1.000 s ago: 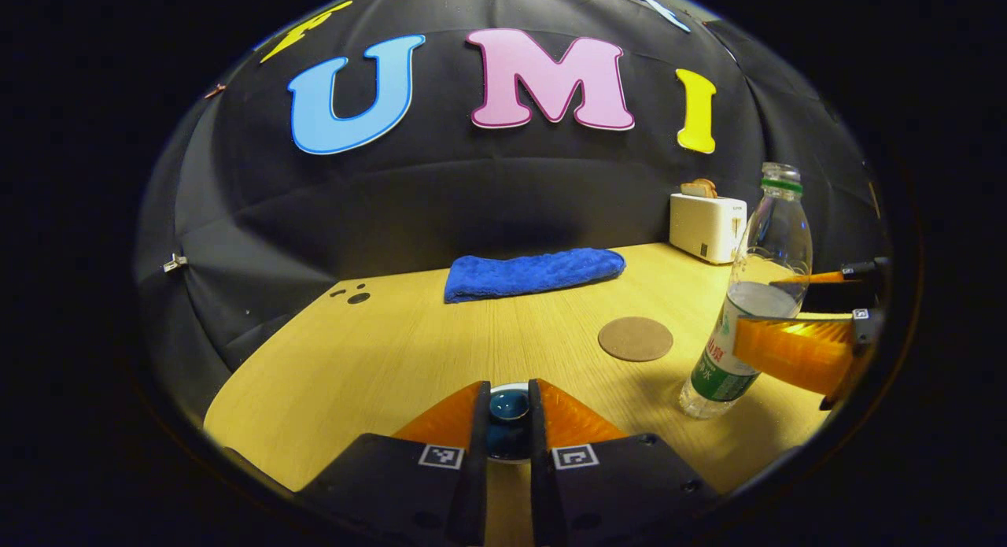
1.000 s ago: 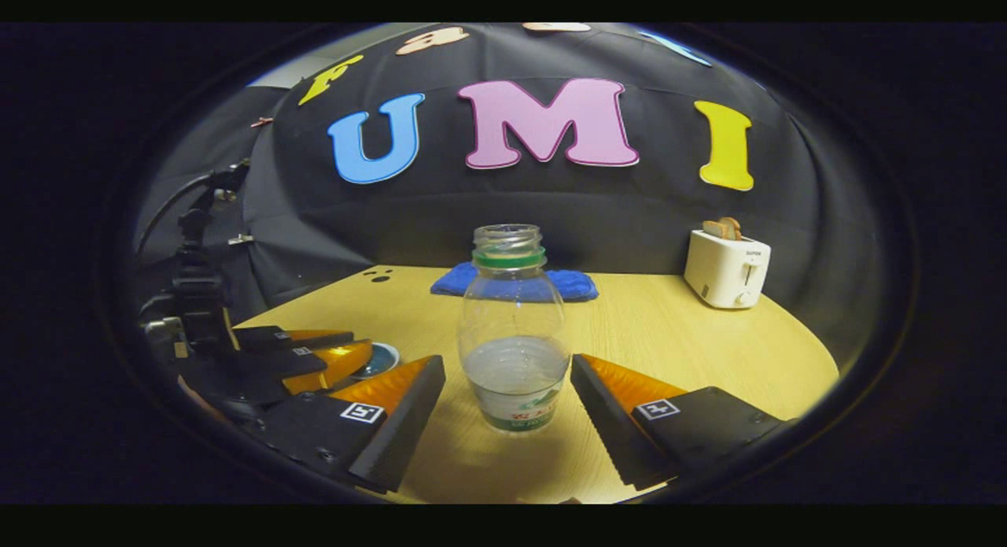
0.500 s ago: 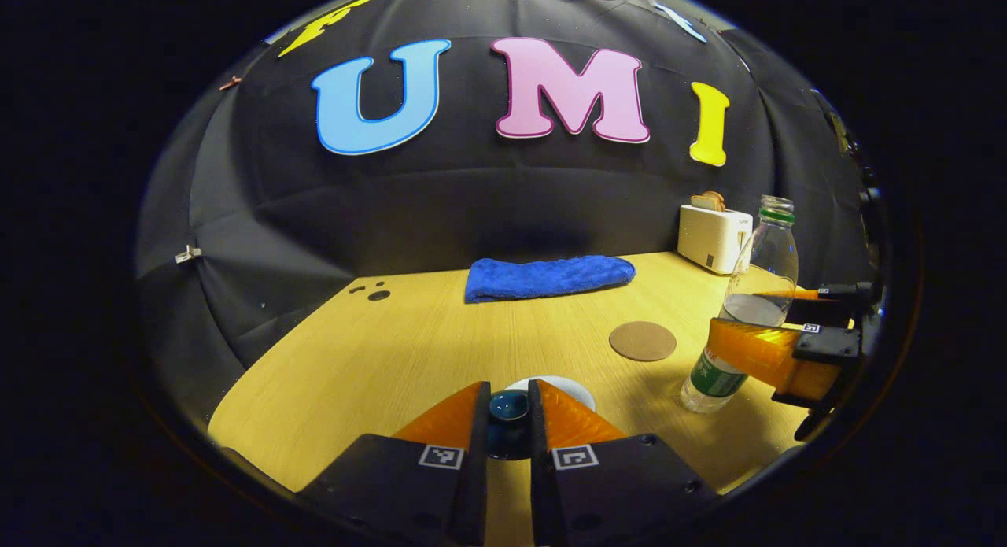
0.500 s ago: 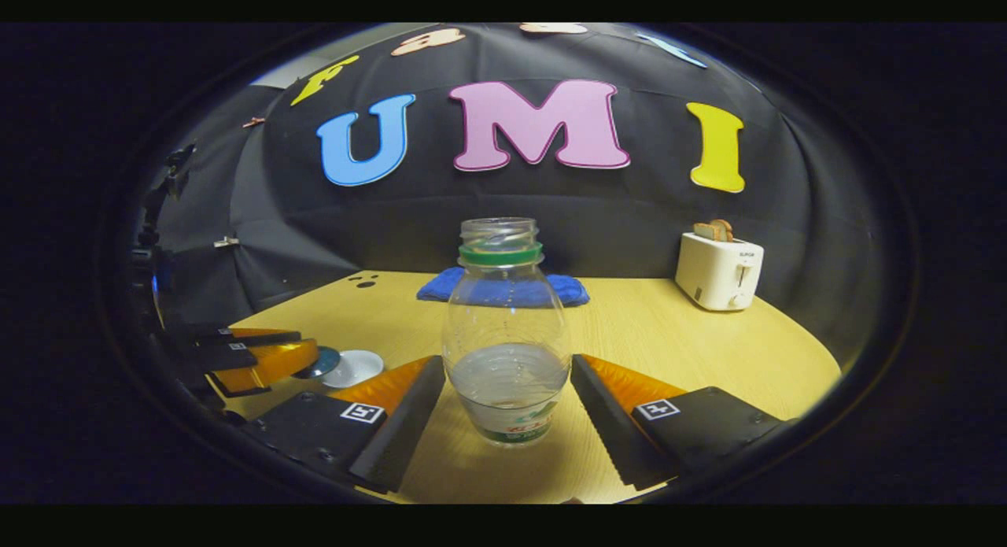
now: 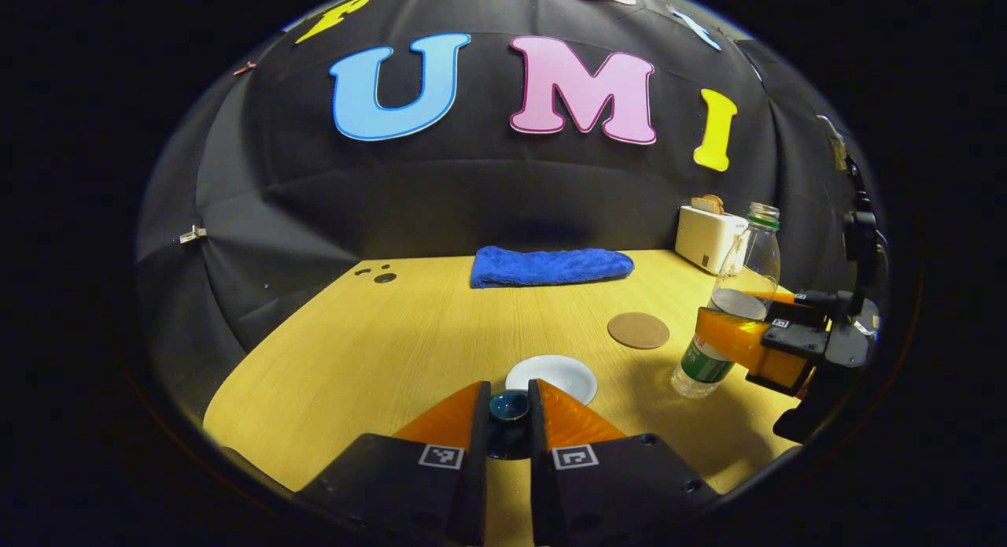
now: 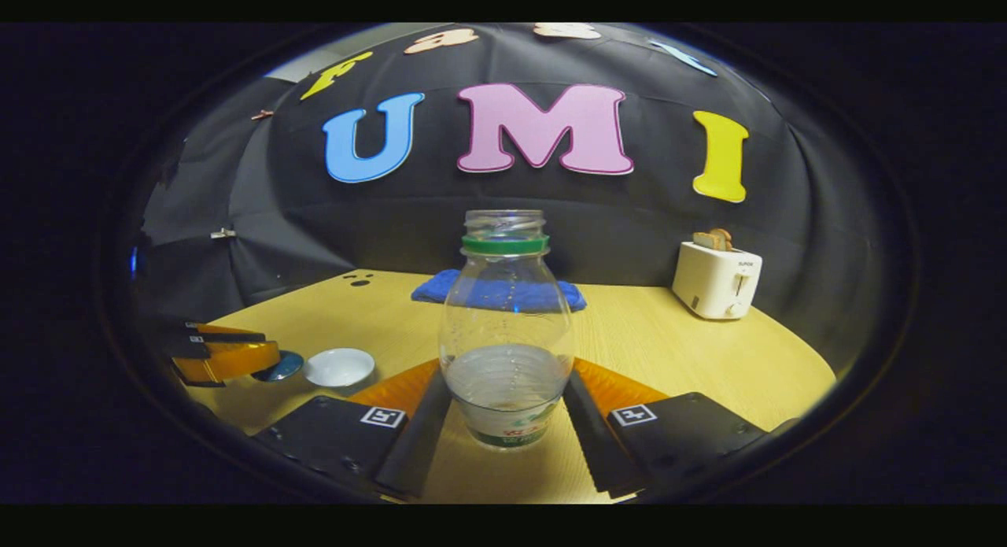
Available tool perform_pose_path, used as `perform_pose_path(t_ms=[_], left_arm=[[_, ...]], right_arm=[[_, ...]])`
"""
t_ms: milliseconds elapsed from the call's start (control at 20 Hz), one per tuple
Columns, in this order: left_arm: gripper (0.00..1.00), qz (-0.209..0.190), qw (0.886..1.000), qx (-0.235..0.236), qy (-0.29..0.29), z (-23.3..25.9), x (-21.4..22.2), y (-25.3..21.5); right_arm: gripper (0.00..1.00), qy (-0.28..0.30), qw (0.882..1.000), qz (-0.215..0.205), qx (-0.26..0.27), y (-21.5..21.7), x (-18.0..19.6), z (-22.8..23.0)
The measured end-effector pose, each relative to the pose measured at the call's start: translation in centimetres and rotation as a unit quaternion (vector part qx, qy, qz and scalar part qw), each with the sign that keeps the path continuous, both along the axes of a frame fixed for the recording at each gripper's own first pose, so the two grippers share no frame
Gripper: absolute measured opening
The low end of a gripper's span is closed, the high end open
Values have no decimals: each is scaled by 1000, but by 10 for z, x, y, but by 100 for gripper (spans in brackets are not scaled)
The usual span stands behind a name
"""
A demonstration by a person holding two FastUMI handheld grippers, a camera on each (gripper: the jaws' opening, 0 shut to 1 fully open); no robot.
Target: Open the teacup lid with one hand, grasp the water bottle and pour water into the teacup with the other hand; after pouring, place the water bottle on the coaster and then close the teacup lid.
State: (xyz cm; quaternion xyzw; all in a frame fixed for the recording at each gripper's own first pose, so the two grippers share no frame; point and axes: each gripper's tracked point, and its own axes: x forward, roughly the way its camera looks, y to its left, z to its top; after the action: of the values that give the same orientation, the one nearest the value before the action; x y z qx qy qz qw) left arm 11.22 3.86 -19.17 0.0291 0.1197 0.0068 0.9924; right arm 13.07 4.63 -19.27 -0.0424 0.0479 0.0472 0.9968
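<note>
Right gripper view: the right hand-held gripper (image 6: 507,401) is clamped on the uncapped bottle (image 6: 506,327) standing on the bench (image 6: 708,358). The left hand-held gripper (image 5: 508,409) grips the lid (image 5: 508,405), clear of the teacup (image 5: 551,376). Risk: squeezing or tilting early spills water.

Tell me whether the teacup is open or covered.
Open: the left gripper holds the blue lid clear of the white teacup.

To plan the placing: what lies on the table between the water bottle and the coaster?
Bare table in the left gripper view, between water bottle and coaster.
</note>
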Motion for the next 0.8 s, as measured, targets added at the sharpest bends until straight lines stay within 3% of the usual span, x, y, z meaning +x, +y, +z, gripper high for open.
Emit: perform_pose_path(t_ms=[100, 450, 600, 800], left_arm=[[23, -4, 1000, 0, -3, 2, 0, 1], [27, 2, 1000, -17, -16, 6, -1, 15], [23, 7, 999, -24, -22, 10, -6, 24], [27, 15, 999, -25, -26, 15, -16, 40]], right_arm=[[77, 4, 1000, -2, 1, 0, 0, 0], [73, 32, 999, -4, -26, 4, 5, 1], [72, 27, 995, -16, -99, -9, 9, 9], [72, 33, 978, -16, -204, -19, 13, 12]])
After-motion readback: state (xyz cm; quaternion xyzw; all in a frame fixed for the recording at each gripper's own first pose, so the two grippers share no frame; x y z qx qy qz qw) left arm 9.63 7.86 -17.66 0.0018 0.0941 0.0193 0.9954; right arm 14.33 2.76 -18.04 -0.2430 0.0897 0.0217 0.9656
